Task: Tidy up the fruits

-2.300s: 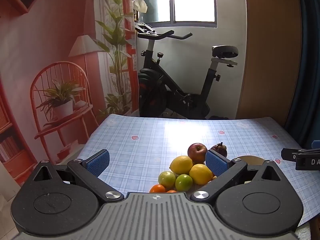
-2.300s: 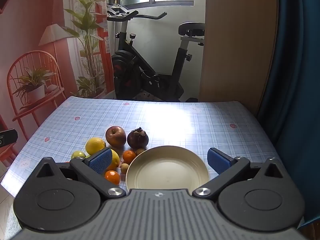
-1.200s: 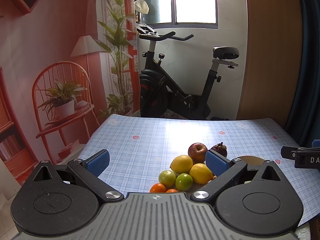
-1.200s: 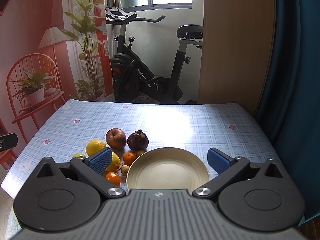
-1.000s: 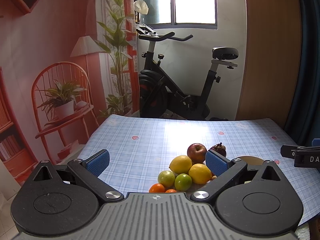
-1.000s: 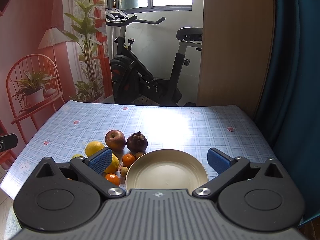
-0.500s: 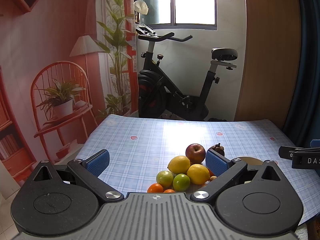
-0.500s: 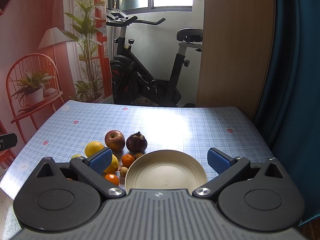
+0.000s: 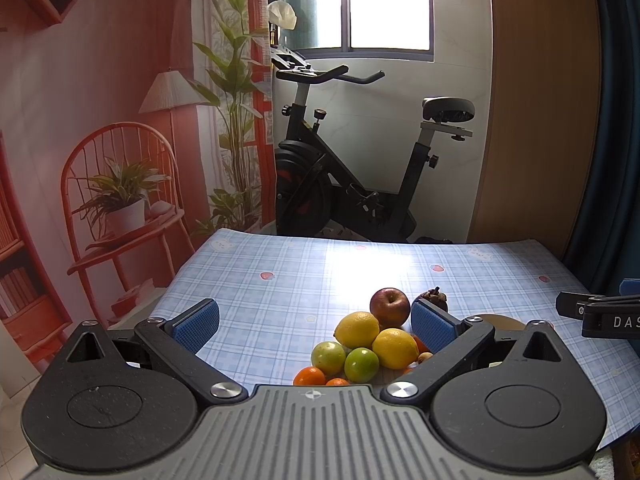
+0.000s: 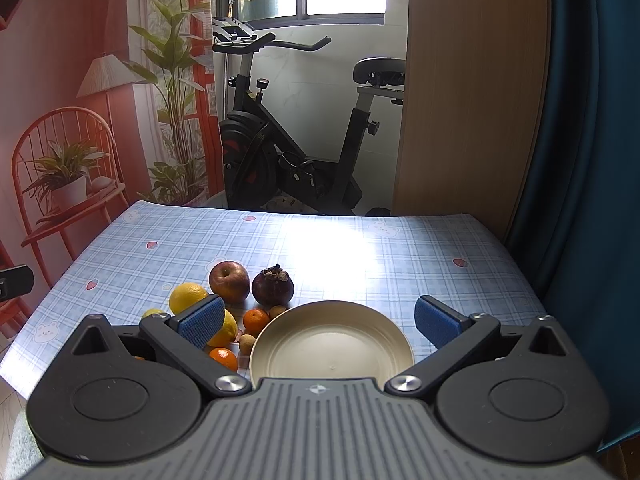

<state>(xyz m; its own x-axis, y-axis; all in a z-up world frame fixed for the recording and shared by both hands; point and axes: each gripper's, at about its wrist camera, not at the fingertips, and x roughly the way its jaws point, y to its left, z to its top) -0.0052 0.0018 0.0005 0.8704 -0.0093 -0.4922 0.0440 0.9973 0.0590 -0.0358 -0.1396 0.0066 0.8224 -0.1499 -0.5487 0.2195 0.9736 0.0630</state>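
Observation:
A pile of fruit lies on the blue checked table (image 9: 280, 280): a red apple (image 9: 389, 306), two lemons (image 9: 357, 329), two green fruits (image 9: 361, 364), small oranges (image 9: 309, 376) and a dark mangosteen (image 9: 434, 295). In the right wrist view the apple (image 10: 229, 281) and mangosteen (image 10: 273, 286) sit behind an empty cream plate (image 10: 331, 345). My left gripper (image 9: 314, 325) is open and empty, held above the table in front of the pile. My right gripper (image 10: 319, 322) is open and empty above the plate.
An exercise bike (image 9: 352, 184) stands beyond the table's far edge. A wooden panel (image 10: 472, 88) and a dark blue curtain (image 10: 592, 140) are at the right. The right gripper's side shows at the right of the left wrist view (image 9: 600, 314).
Both grippers have drifted only slightly; the fruit and plate sit a little lower and nearer in the views. Both stay open and empty.

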